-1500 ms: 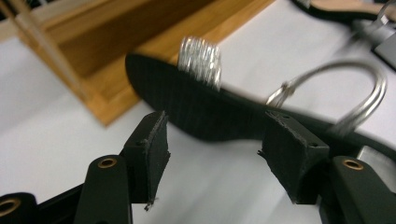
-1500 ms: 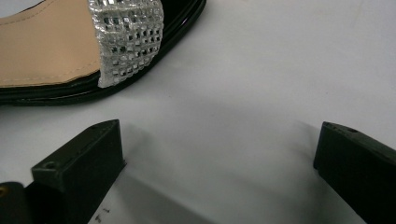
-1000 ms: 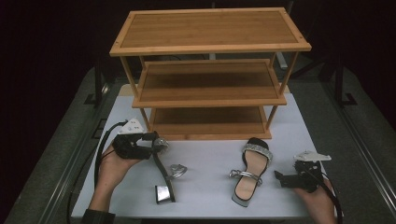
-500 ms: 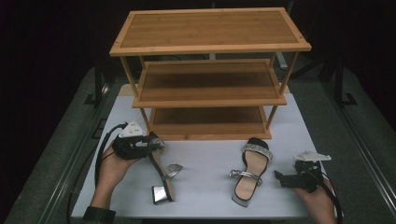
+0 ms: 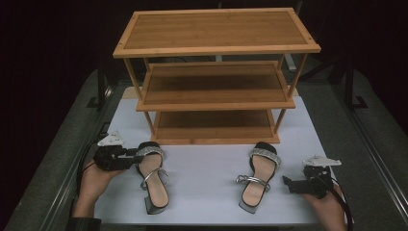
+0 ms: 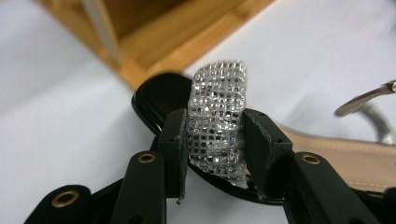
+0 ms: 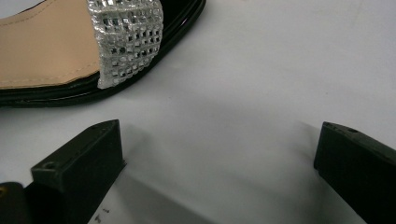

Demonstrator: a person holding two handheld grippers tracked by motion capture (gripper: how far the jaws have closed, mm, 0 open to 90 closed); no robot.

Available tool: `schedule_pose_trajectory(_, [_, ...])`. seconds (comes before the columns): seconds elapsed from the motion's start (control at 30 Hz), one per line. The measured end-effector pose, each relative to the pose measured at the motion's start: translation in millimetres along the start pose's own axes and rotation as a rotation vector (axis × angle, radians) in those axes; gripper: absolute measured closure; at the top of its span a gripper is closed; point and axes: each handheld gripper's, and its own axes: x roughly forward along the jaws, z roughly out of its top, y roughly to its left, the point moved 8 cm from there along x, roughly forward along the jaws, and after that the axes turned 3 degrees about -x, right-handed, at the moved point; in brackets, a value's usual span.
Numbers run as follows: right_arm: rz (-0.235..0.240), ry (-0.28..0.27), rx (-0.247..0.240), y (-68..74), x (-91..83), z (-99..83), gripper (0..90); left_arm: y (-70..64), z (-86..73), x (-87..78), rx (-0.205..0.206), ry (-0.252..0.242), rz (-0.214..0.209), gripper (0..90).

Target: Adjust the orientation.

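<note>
Two black heeled sandals with sparkly silver toe straps lie on the white table in front of a wooden shelf rack. The left sandal (image 5: 153,179) rests flat, toe toward the rack. My left gripper (image 5: 136,155) is shut on its sparkly toe strap (image 6: 217,121), one jaw on each side. The right sandal (image 5: 257,175) lies flat too, its strap (image 7: 127,35) just ahead of my right gripper (image 5: 287,184). That gripper is open, low over the table, with nothing between its jaws.
The three-tier wooden rack (image 5: 216,77) stands at the back of the white table top (image 5: 207,173), its shelves bare. Its bottom shelf edge (image 6: 187,44) is close behind the left sandal's toe. Dark floor surrounds the table.
The left sandal, earlier tipped with its heel off the table, now lies flat with the toe toward the rack. My left gripper came down with it. The right gripper stayed put.
</note>
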Motion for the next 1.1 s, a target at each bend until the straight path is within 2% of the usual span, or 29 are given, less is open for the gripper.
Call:
schedule_pose_trajectory(0.07, [0.0, 0.0, 0.0, 0.0, 0.1, 0.0, 0.6, 3.5, -6.8, 1.0, -0.017, 0.011, -0.004, 61.5])
schedule_pose_trajectory(0.2, [0.0, 0.0, 0.0, -0.1, 0.1, 0.0, 0.6, 7.5, -16.1, 4.2, -0.025, 0.048, 0.008, 61.5])
schedule_pose_trajectory(0.27, [-0.001, 0.0, -0.001, -0.1, 0.1, 0.0, 0.6, 9.2, -21.1, 5.4, -0.017, 0.068, 0.03, 61.3])
schedule_pose_trajectory(0.3, [-0.001, 0.0, 0.0, 0.0, 0.0, -0.1, 0.6, 9.8, -23.2, 5.4, -0.02, 0.067, 0.045, 60.0])
schedule_pose_trajectory(0.33, [-0.001, -0.001, 0.0, 0.0, 0.0, -0.1, 0.6, 9.2, -24.0, 4.7, -0.032, 0.049, 0.042, 56.7])
schedule_pose_trajectory(0.37, [-0.001, -0.001, 0.0, 0.0, 0.0, -0.1, 0.6, 8.0, -25.9, 3.5, -0.056, 0.051, 0.045, 48.4])
schedule_pose_trajectory(0.4, [-0.001, -0.001, 0.0, 0.0, 0.0, -0.1, 0.6, 8.0, -25.9, 3.5, -0.056, 0.051, 0.045, 44.1])
schedule_pose_trajectory(0.43, [-0.001, -0.001, 0.0, 0.0, 0.0, -0.1, 0.6, 7.1, -29.1, 3.0, -0.057, 0.071, 0.077, 44.1])
schedule_pose_trajectory(0.5, [-0.002, -0.001, -0.001, -0.1, 0.0, 0.0, 0.6, 2.4, -34.6, 3.9, -0.06, 0.056, 0.101, 42.3])
schedule_pose_trajectory(0.57, [-0.001, 0.0, -0.001, -0.1, 0.0, 0.0, 0.6, 0.4, -37.4, 3.2, -0.09, 0.027, 0.109, 44.2])
schedule_pose_trajectory(0.63, [-0.001, 0.0, -0.001, -0.1, 0.0, 0.0, 0.6, 1.2, -38.2, 1.3, -0.113, 0.02, 0.129, 47.3])
schedule_pose_trajectory(0.67, [-0.002, 0.0, -0.001, 0.0, 0.0, 0.0, 0.6, 1.7, -38.1, 0.7, -0.117, 0.014, 0.134, 48.2])
schedule_pose_trajectory(0.7, [-0.002, 0.0, -0.001, -0.1, 0.0, 0.0, 0.6, 1.3, -36.5, 0.8, -0.118, -0.001, 0.124, 56.1])
schedule_pose_trajectory(0.8, [-0.002, 0.0, -0.001, -0.1, 0.0, 0.0, 0.6, 2.3, -35.9, 0.4, -0.114, 0.003, 0.142, 61.1])
schedule_pose_trajectory(0.83, [-0.001, 0.0, -0.001, 0.0, 0.0, 0.0, 0.6, 2.8, -35.5, -0.2, -0.11, 0.0, 0.142, 66.2])
schedule_pose_trajectory(0.87, [-0.002, 0.0, -0.001, -0.1, 0.0, 0.0, 0.6, 3.4, -35.3, -0.9, -0.111, 0.003, 0.135, 67.8])
schedule_pose_trajectory(1.1, [-0.002, 0.0, -0.001, 0.0, 0.0, -0.1, 0.6, 7.8, -33.9, -1.5, -0.13, 0.01, 0.092, 73.1])
